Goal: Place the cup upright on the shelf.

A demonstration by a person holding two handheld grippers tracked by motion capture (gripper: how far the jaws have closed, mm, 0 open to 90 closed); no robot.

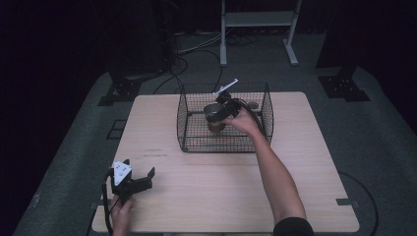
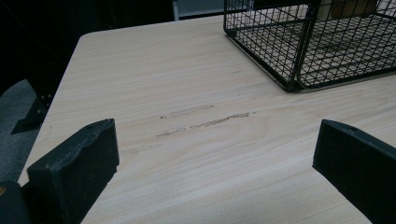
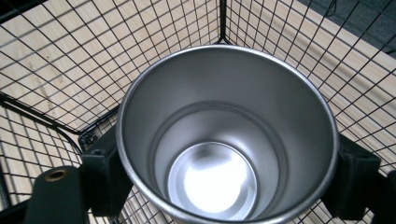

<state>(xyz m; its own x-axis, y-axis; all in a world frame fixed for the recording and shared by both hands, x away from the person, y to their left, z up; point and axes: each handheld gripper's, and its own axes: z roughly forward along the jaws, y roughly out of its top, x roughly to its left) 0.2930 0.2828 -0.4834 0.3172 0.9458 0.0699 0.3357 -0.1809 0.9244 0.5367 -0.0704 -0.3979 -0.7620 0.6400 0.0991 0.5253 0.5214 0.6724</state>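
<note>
Steel cup gripped inside the wire basket

Nearest, the left gripper [image 1: 140,183] rests on the wooden surface [image 1: 221,191], jaws wide apart and holding nothing. Farther off, the right gripper [image 1: 220,114] has its jaws clamped on either side of one steel cup [image 3: 224,135], plain brushed metal, open-mouthed, empty, shiny at the bottom, inside the one black wire basket [image 1: 192,135].

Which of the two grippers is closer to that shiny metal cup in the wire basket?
The right. The right gripper is inside the black wire basket, its jaws clamped on the shiny metal cup. The left gripper sits open near the table's front left corner, well away.
</note>
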